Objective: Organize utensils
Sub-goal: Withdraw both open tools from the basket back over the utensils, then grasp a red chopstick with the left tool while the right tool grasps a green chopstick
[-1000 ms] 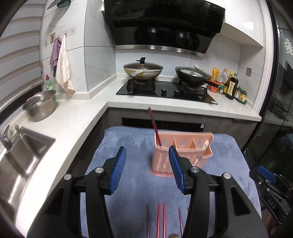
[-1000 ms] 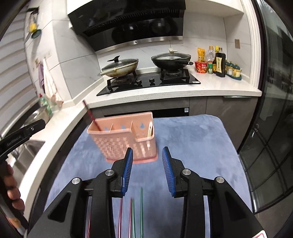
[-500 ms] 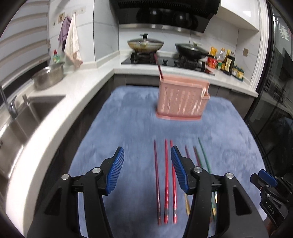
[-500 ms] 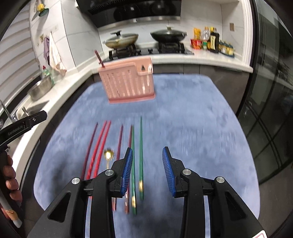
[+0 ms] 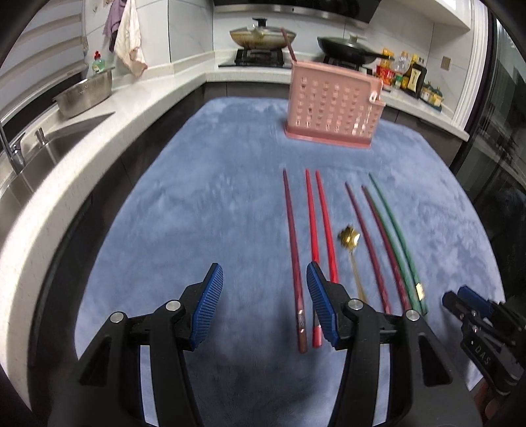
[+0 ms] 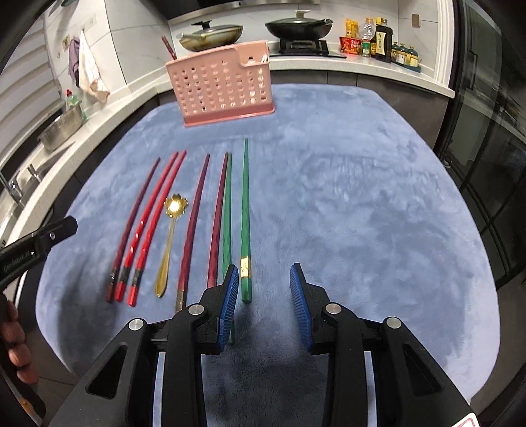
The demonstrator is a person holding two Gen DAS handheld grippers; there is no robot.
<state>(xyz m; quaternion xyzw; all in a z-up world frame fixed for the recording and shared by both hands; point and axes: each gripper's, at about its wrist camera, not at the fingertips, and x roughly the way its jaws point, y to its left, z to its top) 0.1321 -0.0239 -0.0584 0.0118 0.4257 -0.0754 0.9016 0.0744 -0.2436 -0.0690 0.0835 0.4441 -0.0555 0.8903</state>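
A pink slotted utensil holder (image 5: 332, 105) (image 6: 223, 90) stands at the far end of a blue mat, with one dark red chopstick (image 5: 287, 44) upright in its left slot. Several chopsticks lie in a row on the mat: dark red (image 5: 292, 239), bright red (image 6: 148, 223), maroon (image 6: 194, 220) and green (image 6: 245, 210). A gold spoon (image 6: 169, 236) (image 5: 351, 249) lies among them. My left gripper (image 5: 263, 305) is open and empty, low over the near ends of the red chopsticks. My right gripper (image 6: 264, 305) is open and empty, just right of the green chopsticks' near ends.
The blue mat (image 6: 361, 197) covers a table. A white counter runs along the left with a sink (image 5: 36, 154) and a steel bowl (image 5: 83, 95). A hob with a lidded pan (image 5: 261, 34) and a wok (image 6: 297, 26) is behind; bottles (image 6: 378, 41) stand at the back right.
Both grippers have pulled back from the holder and dropped toward the near end of the mat, so the row of chopsticks and the spoon came into view. Both stayed open.
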